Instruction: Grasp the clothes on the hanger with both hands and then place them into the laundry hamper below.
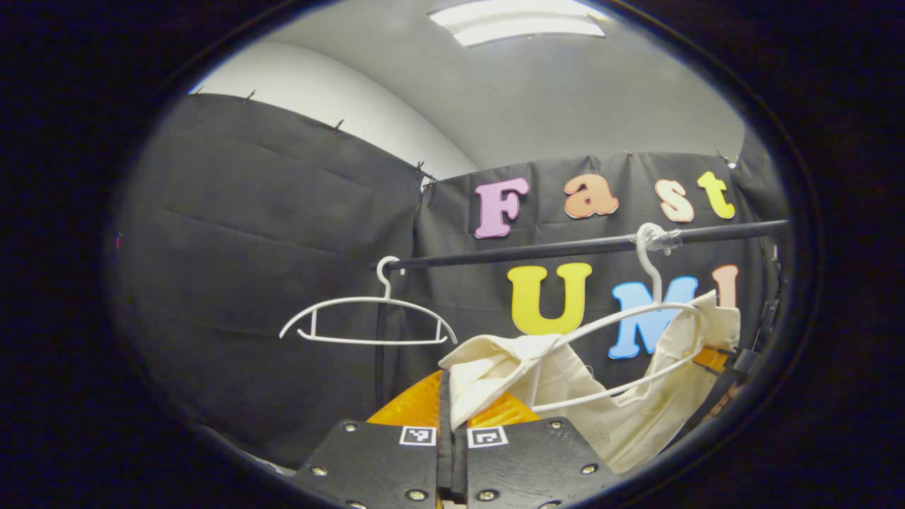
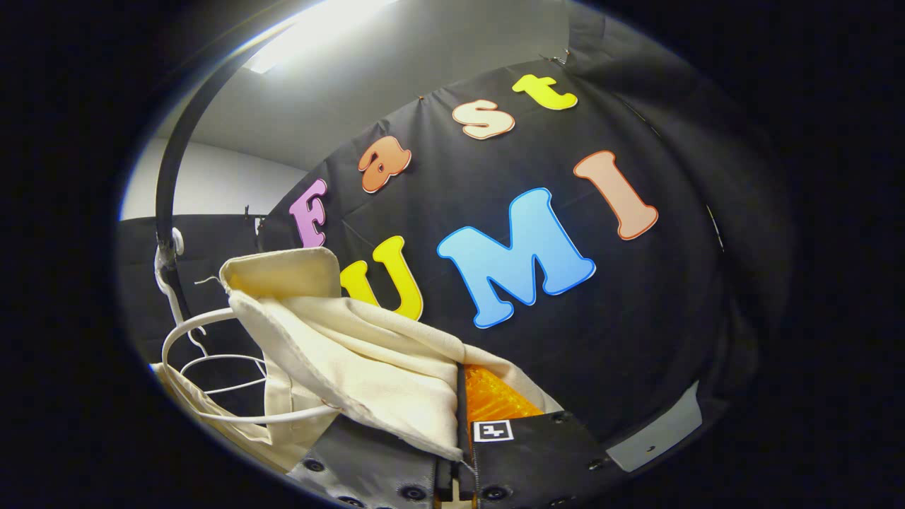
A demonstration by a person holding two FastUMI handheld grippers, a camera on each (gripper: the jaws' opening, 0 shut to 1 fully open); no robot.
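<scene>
Nearest, the left claw [image 1: 451, 417] is clenched on a corner of the cream woven cotton garment [image 1: 622, 396], and the right claw [image 2: 461, 424] grips its other edge. The garment hangs half off the white wire hanger [image 1: 636, 332] on the black rail [image 1: 565, 247]. Best to lift both ends evenly, clear the hanger's arms, then lower. An empty white hanger [image 1: 368, 322] hangs beyond.

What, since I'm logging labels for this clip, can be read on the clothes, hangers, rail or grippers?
Cream garment: no print or tag that can be read.
Empty hanger and rail: no writing.
Left gripper and right gripper: black-and-white square markers, which are patterns, not words or numbers.
So there is no readable text on any of these.
</scene>
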